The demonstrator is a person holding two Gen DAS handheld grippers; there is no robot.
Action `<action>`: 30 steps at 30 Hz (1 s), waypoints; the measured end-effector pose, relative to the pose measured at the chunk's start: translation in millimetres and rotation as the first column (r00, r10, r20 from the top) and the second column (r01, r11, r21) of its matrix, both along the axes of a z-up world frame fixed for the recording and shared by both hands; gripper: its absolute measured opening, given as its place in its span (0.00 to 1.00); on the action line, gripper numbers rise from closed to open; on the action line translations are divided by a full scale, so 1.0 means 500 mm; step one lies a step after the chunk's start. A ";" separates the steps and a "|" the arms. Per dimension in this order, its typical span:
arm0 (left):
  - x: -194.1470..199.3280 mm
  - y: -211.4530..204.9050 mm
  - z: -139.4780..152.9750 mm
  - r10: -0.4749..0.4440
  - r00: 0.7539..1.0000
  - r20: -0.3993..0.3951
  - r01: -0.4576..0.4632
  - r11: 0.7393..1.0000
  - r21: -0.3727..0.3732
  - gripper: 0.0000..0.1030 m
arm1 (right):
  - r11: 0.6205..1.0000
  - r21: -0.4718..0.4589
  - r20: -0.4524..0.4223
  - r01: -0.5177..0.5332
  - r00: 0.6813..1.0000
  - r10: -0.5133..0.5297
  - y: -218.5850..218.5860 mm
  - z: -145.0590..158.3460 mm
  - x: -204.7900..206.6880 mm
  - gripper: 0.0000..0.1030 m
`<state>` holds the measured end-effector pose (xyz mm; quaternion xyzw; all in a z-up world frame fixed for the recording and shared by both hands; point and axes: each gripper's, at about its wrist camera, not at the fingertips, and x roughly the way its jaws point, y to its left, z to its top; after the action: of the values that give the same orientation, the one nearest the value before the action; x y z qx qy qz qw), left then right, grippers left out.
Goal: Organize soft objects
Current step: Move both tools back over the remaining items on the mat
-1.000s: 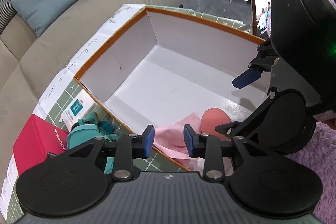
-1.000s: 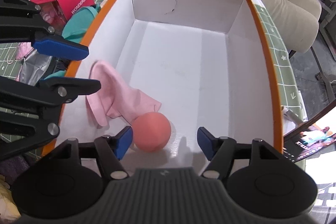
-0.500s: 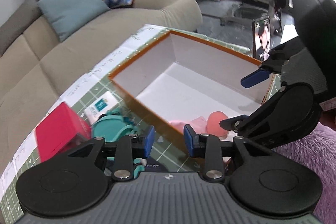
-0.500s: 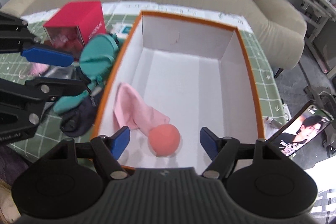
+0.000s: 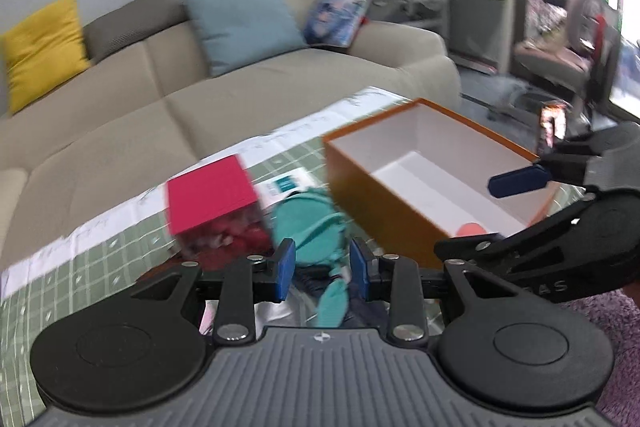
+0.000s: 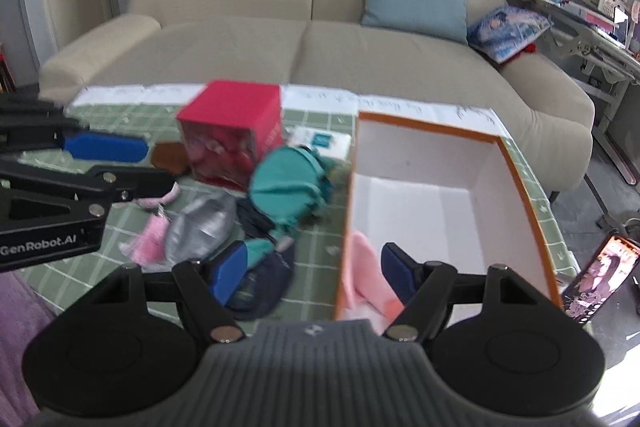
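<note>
The orange box (image 5: 384,203) with white inside stands on the green grid mat; its far rim (image 6: 428,125) also shows in the right wrist view. In it lie a pink cloth (image 6: 362,275) and a coral ball (image 5: 472,229), mostly hidden behind the near wall. A teal pouch (image 5: 308,223) (image 6: 284,187) and a dark navy cloth (image 6: 264,287) lie on the mat left of the box. My left gripper (image 5: 322,271) hangs open above the teal pouch, holding nothing. My right gripper (image 6: 314,269) stands open and empty over the box's near left corner.
A red cube box (image 5: 210,197) (image 6: 232,123) sits behind the pouch, with a small white packet (image 6: 320,141) beside it. A silver bag (image 6: 204,223) and pink bits (image 6: 148,243) lie on the mat. A phone (image 6: 600,275) leans right of the box. A beige sofa (image 6: 304,55) runs behind the table.
Both grippers have drawn back and up out of the box. The left view swung left to the pouch and red box. Ball and pink cloth stayed in the box.
</note>
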<state>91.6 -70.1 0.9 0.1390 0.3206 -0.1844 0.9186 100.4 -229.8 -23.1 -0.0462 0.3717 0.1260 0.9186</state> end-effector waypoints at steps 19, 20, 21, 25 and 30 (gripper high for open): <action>-0.057 0.209 -0.029 0.361 0.929 0.085 -0.338 0.918 -0.209 0.46 | 0.987 0.159 0.181 -0.015 0.983 -0.014 0.150 0.029 -0.039 0.92; -0.057 0.214 -0.030 0.373 0.924 0.084 -0.348 0.912 -0.216 0.47 | 0.988 0.154 0.186 -0.011 0.982 -0.018 0.157 0.028 -0.037 0.92; -0.057 0.221 -0.031 0.387 0.919 0.082 -0.360 0.905 -0.227 0.47 | 0.989 0.151 0.188 -0.008 0.982 -0.021 0.163 0.026 -0.034 0.92; -0.053 0.240 -0.030 0.417 0.905 0.086 -0.386 0.889 -0.247 0.59 | 0.988 0.152 0.192 -0.008 0.981 -0.022 0.188 0.018 -0.020 0.92; -0.037 0.263 -0.034 0.432 0.899 0.068 -0.403 0.879 -0.255 0.61 | 0.988 0.150 0.180 -0.029 0.984 0.002 0.209 0.007 0.000 0.92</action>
<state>73.2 61.3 -16.1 -0.0318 0.2620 -0.0093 0.9645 100.4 -125.2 -19.5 0.0102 0.2762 0.1564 0.9482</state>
